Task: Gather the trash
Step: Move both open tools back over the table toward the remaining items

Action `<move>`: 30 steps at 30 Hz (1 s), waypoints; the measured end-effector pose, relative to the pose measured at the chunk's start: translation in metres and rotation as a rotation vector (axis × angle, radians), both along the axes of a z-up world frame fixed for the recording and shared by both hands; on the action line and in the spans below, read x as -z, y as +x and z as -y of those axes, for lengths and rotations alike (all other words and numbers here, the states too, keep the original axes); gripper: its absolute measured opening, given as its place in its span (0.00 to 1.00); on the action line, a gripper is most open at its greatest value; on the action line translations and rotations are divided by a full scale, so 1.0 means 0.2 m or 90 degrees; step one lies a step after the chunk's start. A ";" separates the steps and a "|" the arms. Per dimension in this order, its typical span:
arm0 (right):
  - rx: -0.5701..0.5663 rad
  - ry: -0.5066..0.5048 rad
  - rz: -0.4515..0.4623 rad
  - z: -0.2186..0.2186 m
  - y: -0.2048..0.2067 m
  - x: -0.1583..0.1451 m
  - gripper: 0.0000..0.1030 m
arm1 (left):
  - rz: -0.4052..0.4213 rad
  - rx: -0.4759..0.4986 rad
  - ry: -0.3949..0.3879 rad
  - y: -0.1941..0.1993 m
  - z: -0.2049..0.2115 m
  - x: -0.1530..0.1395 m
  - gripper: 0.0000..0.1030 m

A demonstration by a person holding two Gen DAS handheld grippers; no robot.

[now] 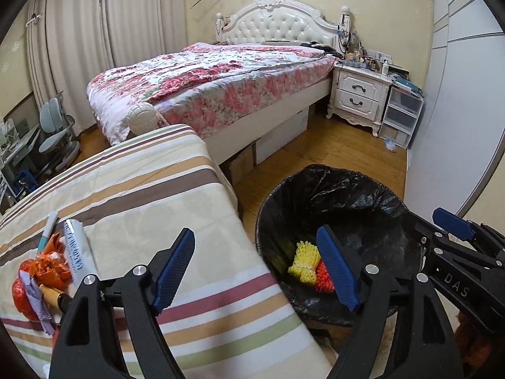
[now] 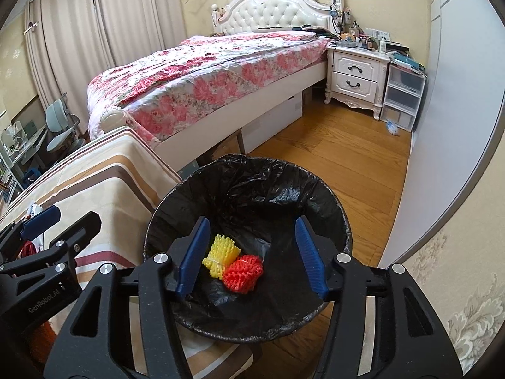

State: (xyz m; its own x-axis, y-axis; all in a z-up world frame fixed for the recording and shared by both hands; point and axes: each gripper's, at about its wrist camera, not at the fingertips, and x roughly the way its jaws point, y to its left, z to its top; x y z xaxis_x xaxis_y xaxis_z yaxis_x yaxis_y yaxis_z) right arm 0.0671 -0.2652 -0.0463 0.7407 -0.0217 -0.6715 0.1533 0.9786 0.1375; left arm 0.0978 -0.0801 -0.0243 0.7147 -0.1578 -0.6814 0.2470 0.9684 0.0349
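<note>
Right hand-held gripper [image 2: 252, 257] hangs wide open and empty above the bin [image 2: 334, 218]. Yellow net [image 2: 221, 254] and red net [image 2: 243, 273] lie inside. Left hand-held gripper [image 1: 257, 268], also wide open and empty, sits beside the bin's rim.

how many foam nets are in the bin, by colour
yellow foam net: 1
red foam net: 1
total in the trash bin: 2
</note>
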 end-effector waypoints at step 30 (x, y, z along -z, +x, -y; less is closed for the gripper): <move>-0.116 0.014 0.011 -0.58 -0.47 -0.03 0.56 | 0.007 -0.149 0.018 -0.58 -0.70 -0.03 0.75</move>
